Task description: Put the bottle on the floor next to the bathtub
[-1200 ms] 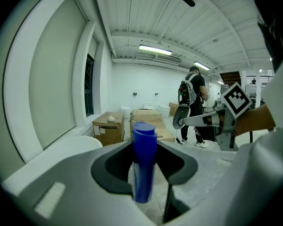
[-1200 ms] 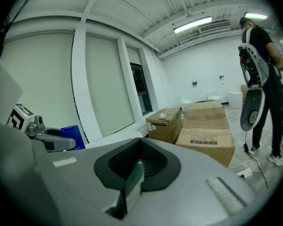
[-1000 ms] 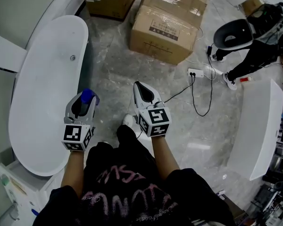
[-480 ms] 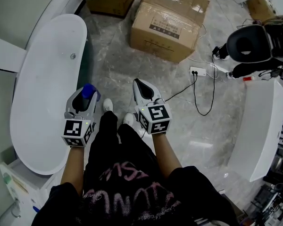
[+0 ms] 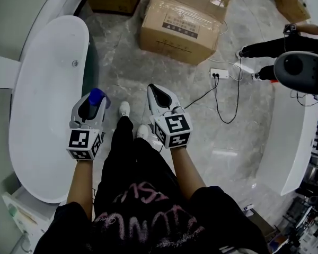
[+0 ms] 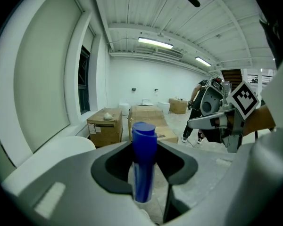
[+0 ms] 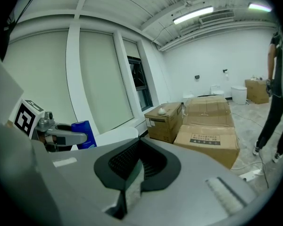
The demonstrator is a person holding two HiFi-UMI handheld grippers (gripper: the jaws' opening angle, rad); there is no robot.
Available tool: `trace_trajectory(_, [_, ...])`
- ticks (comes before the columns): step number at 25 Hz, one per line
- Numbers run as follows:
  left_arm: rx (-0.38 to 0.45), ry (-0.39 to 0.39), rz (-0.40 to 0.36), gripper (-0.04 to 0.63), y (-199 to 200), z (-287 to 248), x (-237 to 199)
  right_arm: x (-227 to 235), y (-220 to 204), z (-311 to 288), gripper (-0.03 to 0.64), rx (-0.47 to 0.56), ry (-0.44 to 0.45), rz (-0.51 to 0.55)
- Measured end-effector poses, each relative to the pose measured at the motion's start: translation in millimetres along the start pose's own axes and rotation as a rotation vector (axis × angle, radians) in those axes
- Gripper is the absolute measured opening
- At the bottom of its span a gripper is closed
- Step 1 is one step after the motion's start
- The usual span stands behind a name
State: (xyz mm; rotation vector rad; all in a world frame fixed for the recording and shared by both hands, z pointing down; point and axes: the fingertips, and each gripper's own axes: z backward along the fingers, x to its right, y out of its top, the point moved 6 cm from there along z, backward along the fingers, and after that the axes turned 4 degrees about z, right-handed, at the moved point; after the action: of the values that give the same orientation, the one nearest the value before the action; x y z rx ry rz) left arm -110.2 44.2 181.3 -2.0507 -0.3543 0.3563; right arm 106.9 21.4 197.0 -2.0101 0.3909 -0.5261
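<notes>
A blue bottle point(image 5: 96, 96) stands upright between the jaws of my left gripper point(image 5: 90, 108), which is shut on it. In the left gripper view the bottle point(image 6: 143, 164) fills the gap between the jaws, cap up. The bottle hangs in the air over the floor just right of the white bathtub point(image 5: 42, 105). My right gripper point(image 5: 160, 100) is held beside it, to the right, jaws shut with nothing in them. From the right gripper view the bottle point(image 7: 84, 134) shows at the left, in the other gripper.
Cardboard boxes point(image 5: 181, 28) stand on the marble floor ahead. A power strip and cables point(image 5: 219, 74) lie to the right. Another person point(image 5: 286, 52) stands at the right near a white panel point(image 5: 291, 142). My own legs and shoes point(image 5: 124, 110) are below the grippers.
The view has shifted slightly, with both grippers keeping their pose. My left foot stepped forward. The person at the right moved further away to the right.
</notes>
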Motion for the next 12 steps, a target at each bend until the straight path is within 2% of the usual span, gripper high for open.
trace_trajectory(12, [-0.08, -0.042, 0.016, 0.151, -28.2, -61.7, -41.1, 9.8, -11.8, -64.8, 0.014, -0.063, -0.002, -0.014])
